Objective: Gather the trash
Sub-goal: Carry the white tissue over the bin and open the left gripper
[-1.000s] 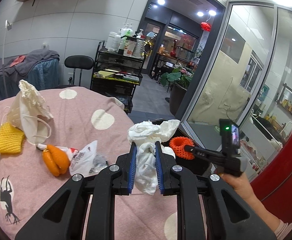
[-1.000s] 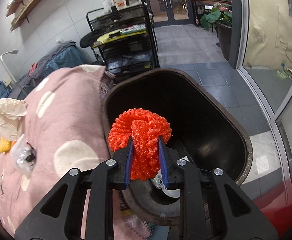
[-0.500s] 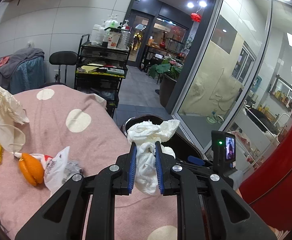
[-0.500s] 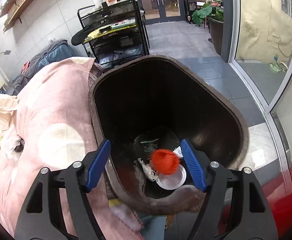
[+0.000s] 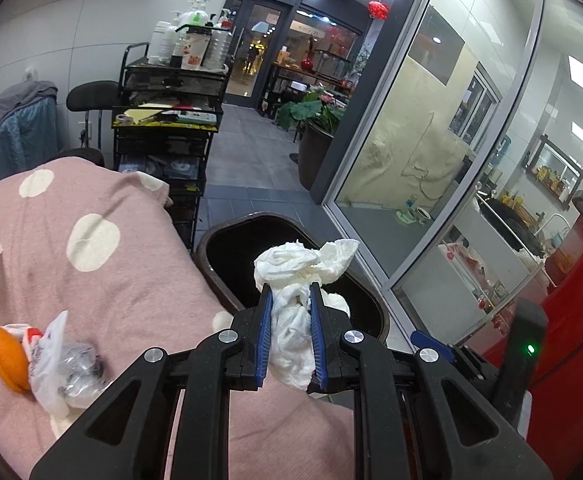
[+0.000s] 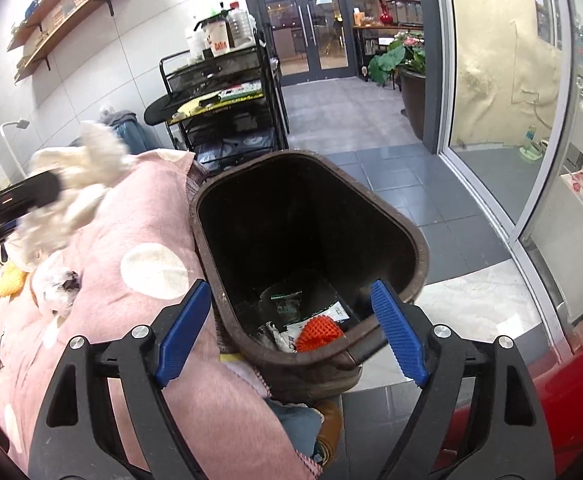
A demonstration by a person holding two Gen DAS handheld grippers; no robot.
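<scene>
My left gripper point(image 5: 289, 292) is shut on a crumpled white tissue point(image 5: 291, 320) and hangs over the near rim of the dark brown trash bin point(image 5: 219, 248) beside the table. In the right wrist view it appears blurred at the left edge with the tissue point(image 6: 79, 184). My right gripper point(image 6: 289, 286) is above the bin point(image 6: 411, 240), its jaws opening wide with nothing between them. An orange foam net point(image 6: 317, 330) lies at the bin's bottom among other scraps. On the pink dotted cloth point(image 5: 111, 280) lie an orange piece point(image 5: 7, 356) and a clear plastic bag point(image 5: 59, 364).
A yellow foam net point(image 6: 9, 282) sits further left on the table. A black wire cart point(image 5: 171, 120) with bottles stands behind the bin. A glass partition point(image 5: 431, 140) runs along the right, with a potted plant point(image 5: 315, 128) on the tiled floor.
The right gripper opened and the orange foam net dropped into the bin. The left gripper carried the tissue rightwards to the bin's rim.
</scene>
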